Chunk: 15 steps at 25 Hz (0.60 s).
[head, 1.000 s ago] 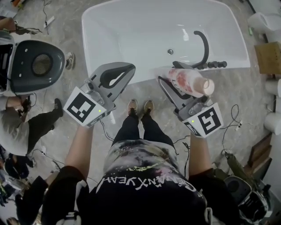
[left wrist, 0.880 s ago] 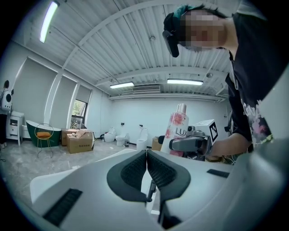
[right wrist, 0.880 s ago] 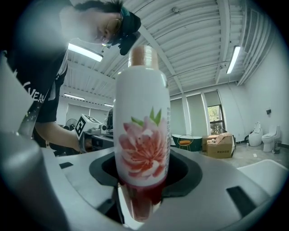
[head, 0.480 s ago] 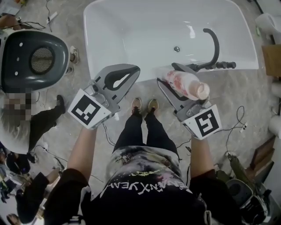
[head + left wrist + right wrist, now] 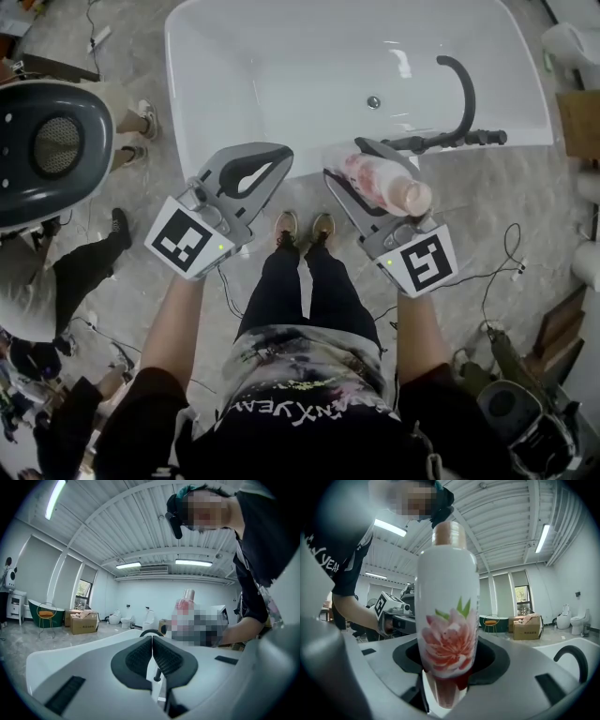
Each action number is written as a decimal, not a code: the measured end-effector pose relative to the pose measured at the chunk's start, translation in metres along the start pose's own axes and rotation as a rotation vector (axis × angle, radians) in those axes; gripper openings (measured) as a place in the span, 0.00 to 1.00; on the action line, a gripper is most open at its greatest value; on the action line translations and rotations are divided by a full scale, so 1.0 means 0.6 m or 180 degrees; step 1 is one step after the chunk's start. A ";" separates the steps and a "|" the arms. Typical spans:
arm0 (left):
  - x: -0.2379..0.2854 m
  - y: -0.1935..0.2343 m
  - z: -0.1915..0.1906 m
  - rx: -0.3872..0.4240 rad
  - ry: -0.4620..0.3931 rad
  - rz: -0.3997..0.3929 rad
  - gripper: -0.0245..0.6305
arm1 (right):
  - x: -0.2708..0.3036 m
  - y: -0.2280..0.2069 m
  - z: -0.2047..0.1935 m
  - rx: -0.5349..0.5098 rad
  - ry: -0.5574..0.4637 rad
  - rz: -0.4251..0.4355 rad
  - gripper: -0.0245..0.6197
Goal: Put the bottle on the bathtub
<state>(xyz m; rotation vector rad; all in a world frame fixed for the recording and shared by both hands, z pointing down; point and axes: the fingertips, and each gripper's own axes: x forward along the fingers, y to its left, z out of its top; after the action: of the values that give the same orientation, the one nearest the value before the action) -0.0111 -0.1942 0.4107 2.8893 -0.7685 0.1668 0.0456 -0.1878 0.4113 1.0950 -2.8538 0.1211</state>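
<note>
Head view looks down on a person standing at the near long rim of the white bathtub point(image 5: 300, 84), with both grippers held out toward that rim. The right gripper point(image 5: 354, 159) has its jaws spread wide and clamped on the lower body of the bottle point(image 5: 386, 181), whose cap points up toward the camera. The bottle appears over the near rim, just left of the black faucet point(image 5: 464, 89), and is not yet set down; how high it hangs cannot be told. Gripping it low and upright probably leaves the base free to be stood on the flat rim. The left gripper point(image 5: 279, 155) hangs to the left, apart from the bottle, likely just kept out of the way.

Right gripper view shows what the head view foreshortens. The bottle is white with a pink flower print and a peach cap, and its reddish bottom pokes below the pads point(image 5: 490, 656) pressing on both its sides. Left gripper view settles the other gripper: its ribbed pads point(image 5: 138, 657) meet with nothing between them. It also shows the bottle from the side, standing upright. Only the head view places the bottle against the tub.
</note>
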 end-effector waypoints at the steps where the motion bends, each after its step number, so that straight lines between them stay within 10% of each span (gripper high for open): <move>1: 0.002 0.001 -0.008 0.0001 -0.0009 0.0001 0.07 | -0.001 0.002 -0.017 0.0018 0.0063 0.0016 0.39; 15: 0.006 0.011 -0.145 -0.0101 -0.0038 0.0038 0.07 | 0.022 -0.002 -0.172 0.0038 0.0308 -0.0100 0.39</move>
<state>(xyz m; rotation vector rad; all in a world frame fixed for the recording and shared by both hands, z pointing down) -0.0176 -0.1868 0.4976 2.8591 -0.7833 0.1374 0.0416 -0.1872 0.5151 1.1038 -2.7530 0.1842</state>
